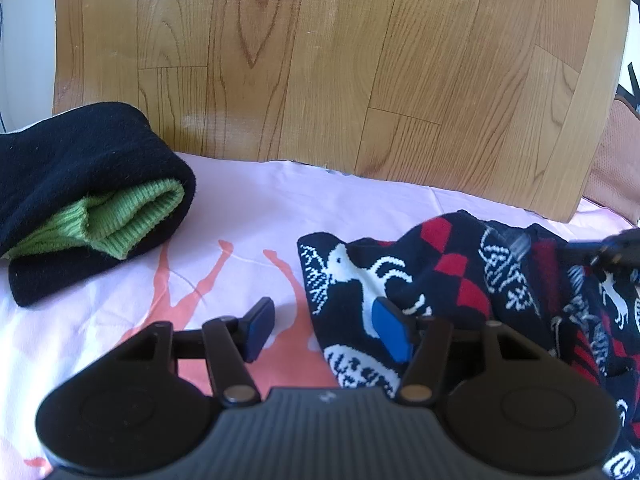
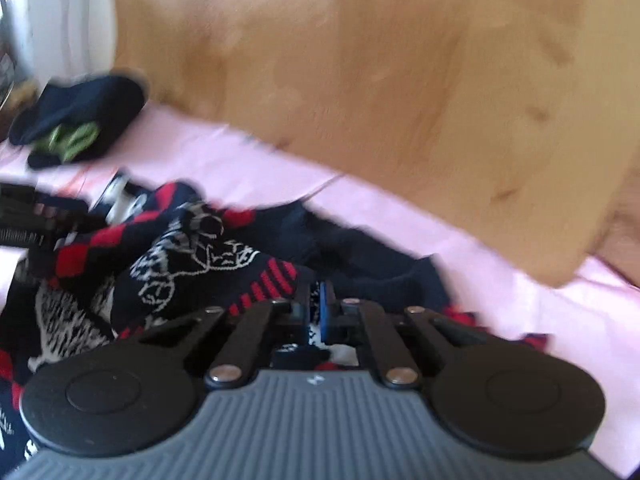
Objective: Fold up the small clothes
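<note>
A navy knit garment with red checks and white animal figures (image 1: 440, 280) lies crumpled on the pink sheet (image 1: 248, 208). My left gripper (image 1: 324, 328) is open at the garment's left edge, its right pad over the cloth, its left pad over the sheet. In the right wrist view, which is blurred, my right gripper (image 2: 319, 312) is shut on a fold of the same garment (image 2: 192, 256). The left gripper shows at that view's left edge (image 2: 36, 216). The right gripper's tip shows at the right of the left wrist view (image 1: 616, 248).
A folded black garment with green ribbed cuffs (image 1: 92, 200) lies at the left on the sheet; it also shows in the right wrist view (image 2: 76, 120). A wood-grain board (image 1: 320, 60) stands behind the sheet. A brown cushion (image 1: 616, 160) is at far right.
</note>
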The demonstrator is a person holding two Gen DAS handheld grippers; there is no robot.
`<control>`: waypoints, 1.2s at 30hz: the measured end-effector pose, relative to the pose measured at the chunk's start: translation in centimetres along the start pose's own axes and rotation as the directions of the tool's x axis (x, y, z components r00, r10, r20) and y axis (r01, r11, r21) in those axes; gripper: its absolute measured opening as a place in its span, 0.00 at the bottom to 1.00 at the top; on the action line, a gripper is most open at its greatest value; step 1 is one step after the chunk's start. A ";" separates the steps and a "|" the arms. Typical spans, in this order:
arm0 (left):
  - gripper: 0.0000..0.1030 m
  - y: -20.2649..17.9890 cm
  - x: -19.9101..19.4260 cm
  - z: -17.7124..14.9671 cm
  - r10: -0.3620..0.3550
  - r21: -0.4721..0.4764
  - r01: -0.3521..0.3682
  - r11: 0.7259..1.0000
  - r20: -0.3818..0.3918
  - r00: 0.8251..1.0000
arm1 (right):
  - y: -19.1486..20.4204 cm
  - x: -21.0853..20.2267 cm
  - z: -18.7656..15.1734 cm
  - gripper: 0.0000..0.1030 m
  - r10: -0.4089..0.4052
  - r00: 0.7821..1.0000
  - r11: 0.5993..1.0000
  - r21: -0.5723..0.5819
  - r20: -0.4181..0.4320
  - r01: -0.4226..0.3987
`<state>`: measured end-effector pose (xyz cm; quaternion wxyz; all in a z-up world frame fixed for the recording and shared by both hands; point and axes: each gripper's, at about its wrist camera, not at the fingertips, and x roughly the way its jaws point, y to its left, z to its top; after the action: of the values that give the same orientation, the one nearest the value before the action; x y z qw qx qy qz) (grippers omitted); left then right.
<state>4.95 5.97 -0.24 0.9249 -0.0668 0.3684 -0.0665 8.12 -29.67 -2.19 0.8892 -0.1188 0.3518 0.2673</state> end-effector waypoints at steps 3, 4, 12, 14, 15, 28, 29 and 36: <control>0.56 -0.2 0.0 -0.1 0.000 0.010 0.000 1.000 0.001 1.000 | -1.2 0.7 -0.9 0.07 -0.114 0.993 0.993 0.017 -0.033 0.114; 0.56 -0.3 0.0 -0.1 0.003 0.016 -0.003 1.000 0.001 1.000 | -1.0 1.3 -1.4 0.07 -0.135 0.989 0.991 -0.007 -0.063 0.135; 0.56 -0.3 0.0 -0.1 0.006 0.021 -0.006 1.000 0.000 1.000 | 1.3 -2.4 1.1 0.07 -0.106 0.980 0.994 0.011 0.168 0.105; 0.56 -0.2 0.0 -0.1 0.005 0.017 -0.005 1.000 -0.002 1.000 | 2.2 -3.5 2.1 0.07 -0.009 0.972 1.000 0.018 0.233 0.005; 0.56 -0.2 -0.1 -0.1 0.004 0.015 -0.004 1.000 -0.003 1.000 | 2.9 -4.0 2.5 0.07 0.060 0.965 0.998 0.007 0.256 -0.064; 0.56 -0.1 -0.1 0.0 0.006 0.014 -0.006 1.000 -0.004 1.000 | -2.1 -5.3 2.0 0.26 0.130 0.947 0.923 0.313 0.292 -0.223; 0.56 -0.1 -0.1 0.0 0.006 0.014 -0.006 1.000 -0.004 1.000 | -3.1 -4.4 1.5 0.26 0.141 0.955 0.895 0.378 0.260 -0.235; 0.57 -0.1 0.0 -0.1 0.005 0.015 -0.005 1.000 -0.004 1.000 | -2.7 1.1 3.6 0.27 0.198 0.967 0.880 0.406 0.160 -0.247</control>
<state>4.87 5.85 -0.24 0.9248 -0.0588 0.3699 -0.0673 12.29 -30.02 -0.24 0.8756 0.1330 0.3614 0.2917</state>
